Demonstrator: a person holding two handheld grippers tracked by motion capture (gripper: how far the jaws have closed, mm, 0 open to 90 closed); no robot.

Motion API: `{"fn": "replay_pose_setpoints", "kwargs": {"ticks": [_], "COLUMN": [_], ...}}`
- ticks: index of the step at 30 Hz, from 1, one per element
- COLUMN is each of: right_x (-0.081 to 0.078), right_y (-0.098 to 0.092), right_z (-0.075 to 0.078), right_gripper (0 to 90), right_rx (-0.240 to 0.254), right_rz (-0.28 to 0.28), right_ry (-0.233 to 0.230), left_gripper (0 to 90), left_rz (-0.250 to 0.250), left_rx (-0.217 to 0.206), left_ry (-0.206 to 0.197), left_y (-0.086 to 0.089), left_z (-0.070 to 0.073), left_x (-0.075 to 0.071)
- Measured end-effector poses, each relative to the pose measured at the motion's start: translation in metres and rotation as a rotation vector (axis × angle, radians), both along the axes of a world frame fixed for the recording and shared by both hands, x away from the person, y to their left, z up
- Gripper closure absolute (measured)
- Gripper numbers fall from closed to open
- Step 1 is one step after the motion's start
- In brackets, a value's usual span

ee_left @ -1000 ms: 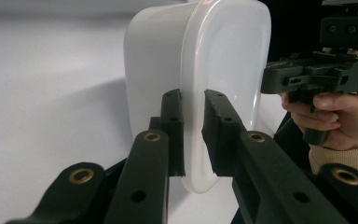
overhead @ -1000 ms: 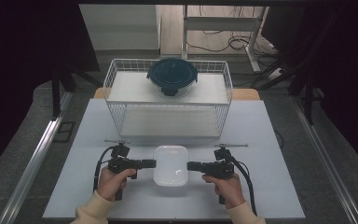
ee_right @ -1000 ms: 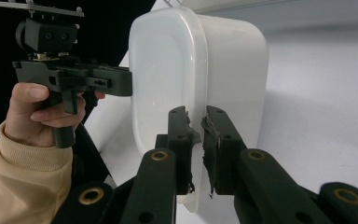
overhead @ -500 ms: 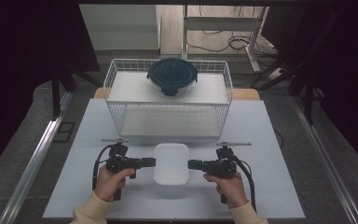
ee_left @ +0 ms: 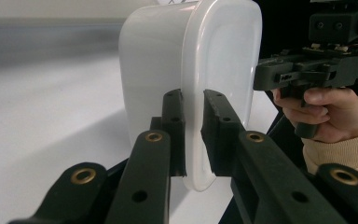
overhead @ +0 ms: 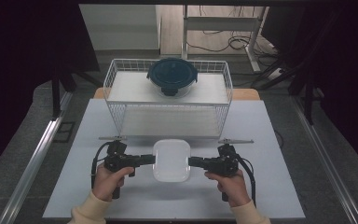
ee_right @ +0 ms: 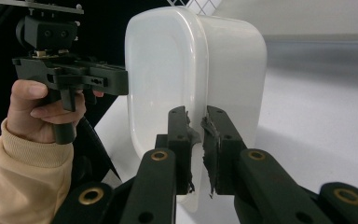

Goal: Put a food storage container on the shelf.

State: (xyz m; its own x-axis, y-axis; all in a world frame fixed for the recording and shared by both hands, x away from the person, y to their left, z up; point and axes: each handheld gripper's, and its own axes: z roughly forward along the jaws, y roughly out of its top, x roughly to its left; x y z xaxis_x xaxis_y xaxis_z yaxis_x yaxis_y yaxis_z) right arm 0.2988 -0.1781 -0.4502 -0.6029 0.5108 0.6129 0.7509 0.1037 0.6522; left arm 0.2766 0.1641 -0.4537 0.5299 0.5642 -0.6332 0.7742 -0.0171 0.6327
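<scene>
While both hands are at the near edge of the table (overhead: 270,186), a white container (overhead: 171,160) is held between them, over the middle of that edge. It is rectangular with rounded corners; in the high view its long axis runs from the near edge toward the far edge, and its broad face points upward.

The left gripper (overhead: 145,159) is clamped on the container's left rim, and the right gripper (overhead: 196,162) is clamped on its right rim; each set of jaws pinches the thin lip.

The left gripper view shows the white container (ee_left: 191,70) edge-on, with the rim lip between the black jaws and the deeper body bulging to one side. The right gripper (ee_left: 307,70) and its hand appear beyond. The right gripper view shows worn, torn padding on its own jaws, and the left gripper (ee_right: 70,77) with a cream sleeve (ee_right: 23,177) beyond.

Whether the container rests on the table or is just clear of it cannot be settled from these views.

Behind it stands a wire basket (overhead: 116,88) at the far edge, with a dark round lidded bowl (overhead: 172,77) on it.
</scene>
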Motion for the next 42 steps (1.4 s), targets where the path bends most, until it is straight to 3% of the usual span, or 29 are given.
{"fn": "replay_pose_setpoints", "kwargs": {"ticks": [6,20,33,42], "right_x": [0.002,0.007,0.021,0.032], "right_y": [-0.002,-0.004,0.006,0.014], "right_z": [0.009,0.048,0.106,0.142], "right_gripper": [80.8,80.8,80.8,80.7], "right_rx": [0.007,0.011,0.015,0.009], "right_rz": [-0.006,-0.003,0.006,0.010], "right_ry": [-0.018,-0.101,-0.208,-0.253], "left_gripper": [79.9,80.1,80.2,80.3], "left_rz": [-0.016,-0.026,-0.016,-0.005], "left_rx": [-0.002,0.001,-0.007,0.010], "left_ry": [-0.023,-0.096,-0.196,-0.254], "left_y": [-0.002,-0.001,0.009,0.014], "left_z": [0.013,0.053,0.110,0.146], "left_x": [0.006,0.011,0.022,0.029]}}
